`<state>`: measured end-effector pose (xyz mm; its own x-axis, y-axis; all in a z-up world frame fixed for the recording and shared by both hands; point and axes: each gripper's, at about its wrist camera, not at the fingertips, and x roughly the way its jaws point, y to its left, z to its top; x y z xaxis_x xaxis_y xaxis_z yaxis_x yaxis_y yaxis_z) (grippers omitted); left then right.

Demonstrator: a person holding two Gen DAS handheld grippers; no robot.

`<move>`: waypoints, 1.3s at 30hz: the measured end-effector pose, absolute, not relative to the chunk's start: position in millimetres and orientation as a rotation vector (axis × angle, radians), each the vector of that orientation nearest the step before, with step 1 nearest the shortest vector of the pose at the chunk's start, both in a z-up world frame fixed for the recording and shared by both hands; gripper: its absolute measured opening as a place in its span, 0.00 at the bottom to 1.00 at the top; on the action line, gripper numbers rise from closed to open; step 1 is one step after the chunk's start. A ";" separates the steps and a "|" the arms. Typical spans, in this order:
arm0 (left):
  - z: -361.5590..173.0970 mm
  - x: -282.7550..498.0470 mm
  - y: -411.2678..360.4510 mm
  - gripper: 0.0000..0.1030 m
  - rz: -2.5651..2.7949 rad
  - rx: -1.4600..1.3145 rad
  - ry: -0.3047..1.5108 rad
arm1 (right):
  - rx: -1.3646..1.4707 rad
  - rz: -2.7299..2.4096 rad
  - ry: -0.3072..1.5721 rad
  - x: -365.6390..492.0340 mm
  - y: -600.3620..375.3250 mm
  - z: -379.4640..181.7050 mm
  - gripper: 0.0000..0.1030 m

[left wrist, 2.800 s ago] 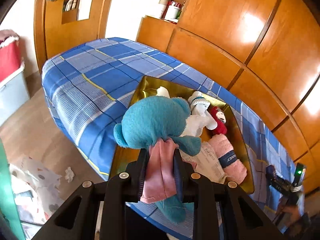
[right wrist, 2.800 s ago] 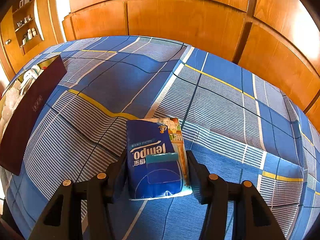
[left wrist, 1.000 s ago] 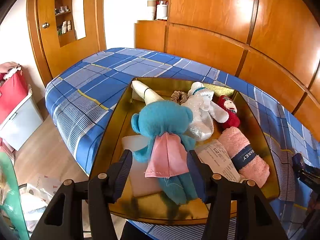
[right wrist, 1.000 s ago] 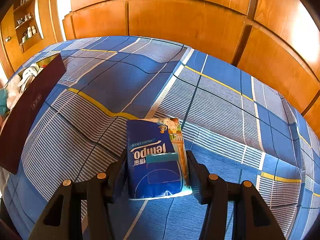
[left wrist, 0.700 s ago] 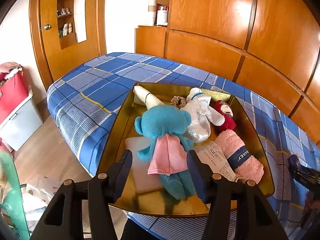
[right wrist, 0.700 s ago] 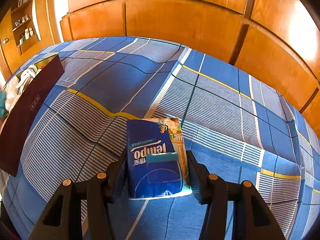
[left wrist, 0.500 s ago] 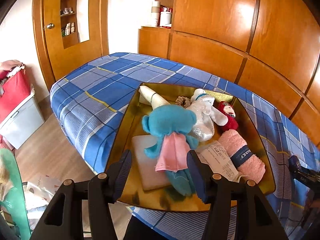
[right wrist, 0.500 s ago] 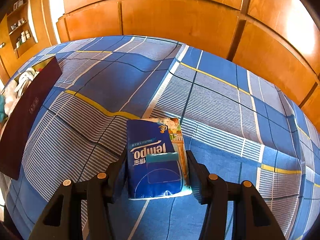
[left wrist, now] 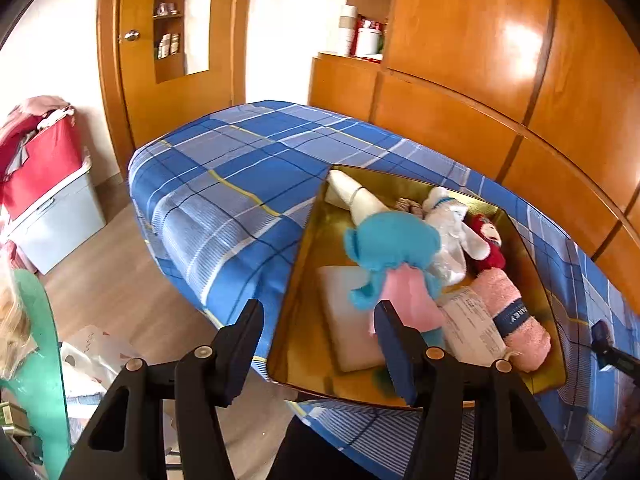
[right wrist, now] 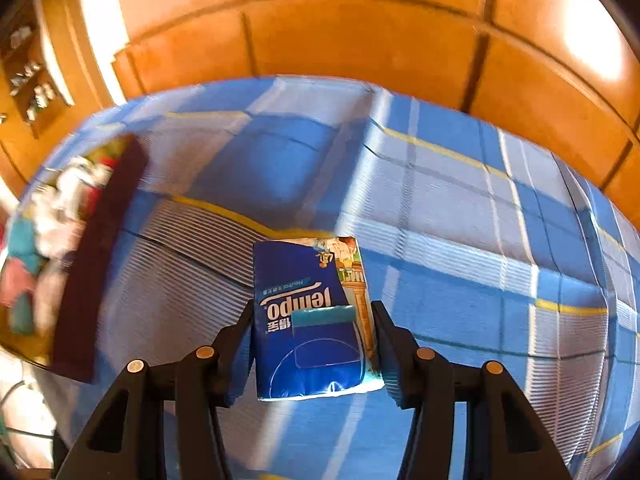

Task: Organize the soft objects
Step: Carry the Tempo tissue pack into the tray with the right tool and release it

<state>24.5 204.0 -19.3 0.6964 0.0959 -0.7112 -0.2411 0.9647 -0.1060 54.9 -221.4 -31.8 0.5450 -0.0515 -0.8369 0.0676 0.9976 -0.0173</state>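
1. We are holding our left gripper [left wrist: 318,330] with its jaws apart and nothing between them, over the near edge of the gold tray [left wrist: 298,276].
2. The blue plush toy [left wrist: 390,250] is lying in that tray, beside a rolled pink towel [left wrist: 514,316].
3. Our right gripper [right wrist: 312,338] is clamping the blue tissue pack [right wrist: 310,326] above the plaid bedspread [right wrist: 460,208].

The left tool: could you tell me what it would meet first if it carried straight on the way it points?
Probably the checked bedspread at the bed's near edge, just left of the gold tray. The left tool is open and empty; depth is uncertain.
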 end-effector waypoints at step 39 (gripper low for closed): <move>-3.4 15.8 195.7 0.99 0.241 -0.185 0.722 | -0.114 0.318 0.890 66.7 -5.4 -20.0 0.72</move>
